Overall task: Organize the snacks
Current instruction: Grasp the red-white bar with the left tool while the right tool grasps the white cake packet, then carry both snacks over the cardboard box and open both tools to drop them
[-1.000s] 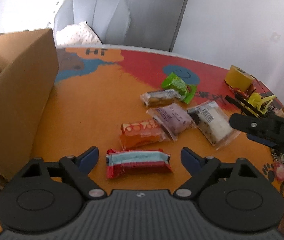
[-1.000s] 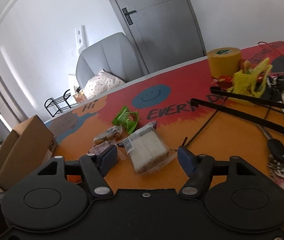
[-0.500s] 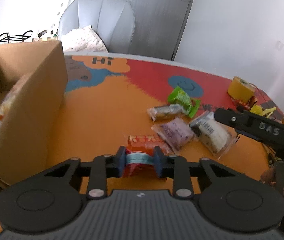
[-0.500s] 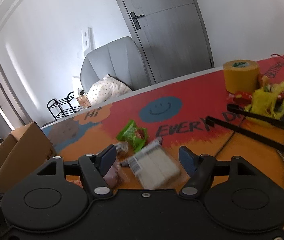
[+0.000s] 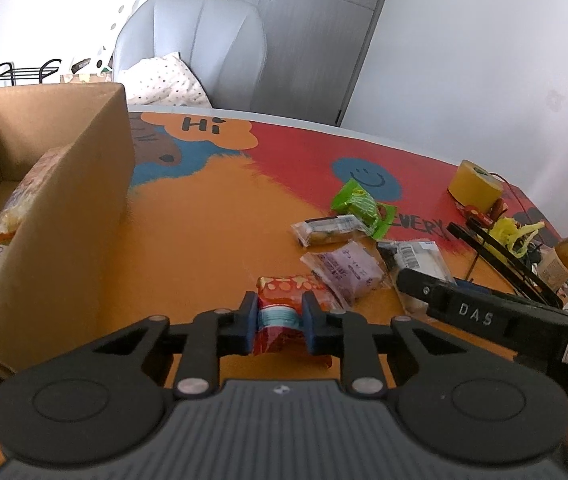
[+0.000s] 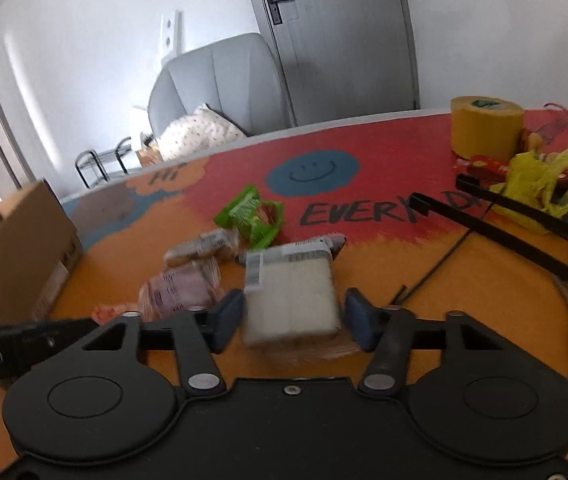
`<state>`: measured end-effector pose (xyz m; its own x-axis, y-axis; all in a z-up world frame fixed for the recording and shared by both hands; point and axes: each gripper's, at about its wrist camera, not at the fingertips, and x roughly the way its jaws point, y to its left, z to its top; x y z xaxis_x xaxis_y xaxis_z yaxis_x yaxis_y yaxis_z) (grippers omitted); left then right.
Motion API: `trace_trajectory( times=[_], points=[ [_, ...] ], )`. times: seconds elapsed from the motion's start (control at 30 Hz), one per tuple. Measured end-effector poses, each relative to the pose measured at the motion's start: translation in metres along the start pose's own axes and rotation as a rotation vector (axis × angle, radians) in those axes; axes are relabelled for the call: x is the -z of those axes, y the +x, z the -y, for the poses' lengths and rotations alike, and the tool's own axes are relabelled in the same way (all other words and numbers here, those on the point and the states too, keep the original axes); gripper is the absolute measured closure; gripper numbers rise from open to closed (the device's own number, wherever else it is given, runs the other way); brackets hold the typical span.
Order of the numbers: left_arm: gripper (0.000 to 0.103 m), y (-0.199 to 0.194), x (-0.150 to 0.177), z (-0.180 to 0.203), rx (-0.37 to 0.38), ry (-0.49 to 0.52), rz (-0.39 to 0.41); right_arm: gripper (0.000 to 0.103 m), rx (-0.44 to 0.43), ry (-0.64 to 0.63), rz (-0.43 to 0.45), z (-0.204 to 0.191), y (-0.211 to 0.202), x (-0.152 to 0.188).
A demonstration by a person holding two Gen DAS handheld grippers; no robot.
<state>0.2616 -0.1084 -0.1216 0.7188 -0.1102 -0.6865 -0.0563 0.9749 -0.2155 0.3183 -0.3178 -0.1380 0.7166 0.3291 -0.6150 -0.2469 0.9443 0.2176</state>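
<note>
My left gripper (image 5: 278,328) clamps the red snack bar (image 5: 280,316) for boxing. My right gripper (image 6: 292,316) has been closing around the white sandwich pack (image 6: 290,292), pads not yet touching.

Left gripper (image 5: 278,328) is clamped on the red and blue snack bar (image 5: 278,318), pads squeezing the wrapper tight, its jaws having just closed in. Orange packet (image 5: 294,286) sits right behind it at 12 o'clock. Purple packet (image 5: 346,270) lies at 1 o'clock, green packet (image 5: 358,204) farther out. Cardboard box (image 5: 60,208) stands at 9 o'clock, snacks inside. Right gripper (image 5: 480,312) reaches in from 3 o'clock over the white packet (image 5: 416,254).
</note>
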Motion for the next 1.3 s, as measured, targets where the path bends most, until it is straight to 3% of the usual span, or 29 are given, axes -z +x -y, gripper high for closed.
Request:
trace_trajectory(
  times=[0.43,0.9,1.3],
  points=[
    [0.079,0.001,0.010,0.017,0.049,0.020,-0.007,0.057,0.002,0.010,-0.029,-0.005,-0.033,0.023],
    [0.097,-0.025,0.008,0.024,0.085,0.028,0.033,0.058,-0.004,0.037,0.005,-0.009,-0.062,0.025],
    [0.099,-0.054,0.002,0.007,0.084,0.011,0.086,0.058,-0.033,0.028,0.046,-0.030,-0.080,0.018]
  ],
)
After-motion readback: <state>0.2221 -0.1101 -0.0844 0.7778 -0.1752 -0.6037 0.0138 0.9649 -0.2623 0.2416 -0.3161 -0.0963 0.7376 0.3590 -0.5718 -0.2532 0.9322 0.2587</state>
